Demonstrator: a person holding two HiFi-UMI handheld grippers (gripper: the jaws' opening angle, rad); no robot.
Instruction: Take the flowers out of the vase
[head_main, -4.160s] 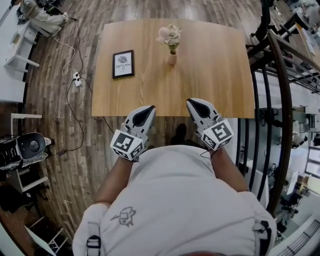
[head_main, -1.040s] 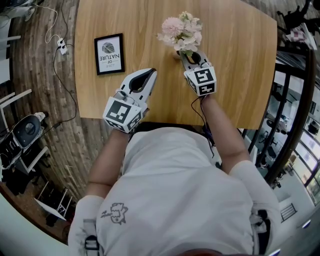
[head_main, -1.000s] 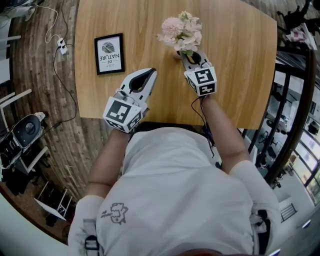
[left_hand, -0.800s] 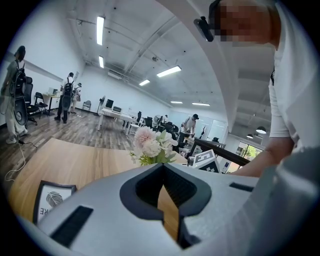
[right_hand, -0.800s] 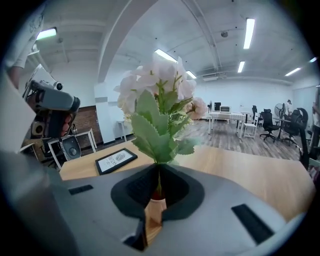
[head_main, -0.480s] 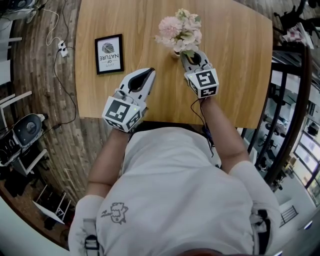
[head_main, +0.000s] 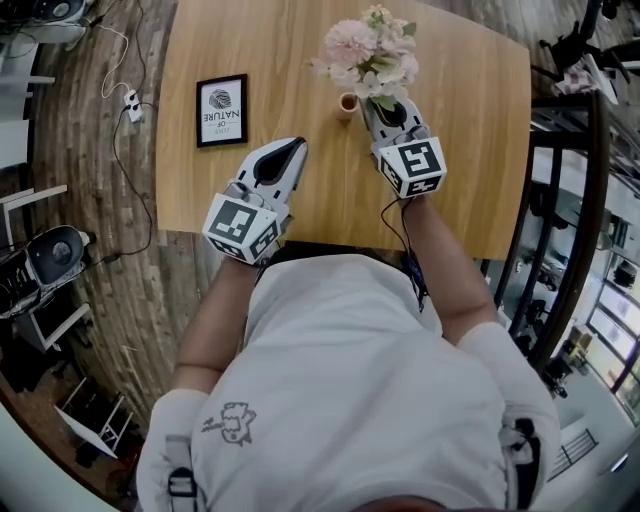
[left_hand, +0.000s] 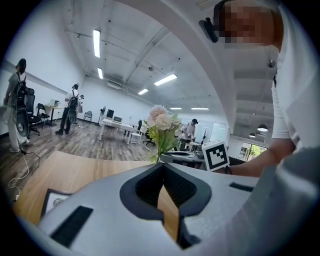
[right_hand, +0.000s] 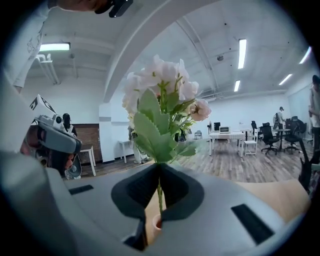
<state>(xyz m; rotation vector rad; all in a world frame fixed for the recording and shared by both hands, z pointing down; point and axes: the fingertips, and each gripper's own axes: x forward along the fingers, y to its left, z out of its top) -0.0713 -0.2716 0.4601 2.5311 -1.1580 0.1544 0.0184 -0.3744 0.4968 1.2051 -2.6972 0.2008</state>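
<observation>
Right gripper (right_hand: 159, 175): its own view shows the jaws closed tight on the thin green stem of the flowers (right_hand: 160, 95), just under the leaves. In the head view the leaves cover the tips.
Flowers: a pink and cream bunch, upright in the right gripper. From above the blooms sit beyond the vase and to its right, not over its mouth.
Vase (head_main: 347, 103): small and pale, standing on the wooden table (head_main: 470, 150). From above its mouth is open and bare. The right gripper view shows only its rim, low between the jaws.
Stem end: probably clear of the vase, though no view shows the tip itself.
Left gripper (head_main: 296, 146): over the near part of the table, left of the vase and apart from it. Its own view shows the jaws together with nothing held, only a sliver of table wood showing below where they meet.
Left gripper view only: the flowers seen side-on, the right gripper's marker cube (left_hand: 216, 156) beside them, and people (left_hand: 71, 109) standing in the room behind.
Head view only: a framed picture (head_main: 222, 110) lying flat on the table, to the left.
</observation>
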